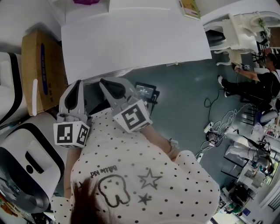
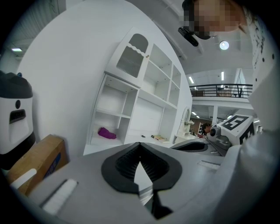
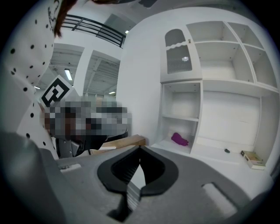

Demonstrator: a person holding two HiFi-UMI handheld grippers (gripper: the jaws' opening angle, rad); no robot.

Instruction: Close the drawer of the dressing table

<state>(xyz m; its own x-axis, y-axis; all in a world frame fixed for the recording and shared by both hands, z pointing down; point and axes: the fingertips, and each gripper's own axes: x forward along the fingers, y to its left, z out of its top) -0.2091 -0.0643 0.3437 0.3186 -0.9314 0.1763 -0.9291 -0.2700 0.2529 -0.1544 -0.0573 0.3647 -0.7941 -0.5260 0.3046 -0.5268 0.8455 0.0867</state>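
The white dressing table fills the top of the head view, and its drawer front is not plainly visible. Both grippers hover side by side at the table's near edge. My left gripper is shut with nothing between its pads. My right gripper is likewise shut and empty, its tips close to the edge. In the gripper views both point almost level at the table's white shelf unit, where a purple item lies in a low compartment. I cannot tell whether either gripper touches the table.
A cardboard box stands left of the table, with a white and black appliance nearer me. A book lies on the tabletop's far right. Cables and other people are on the grey floor to the right.
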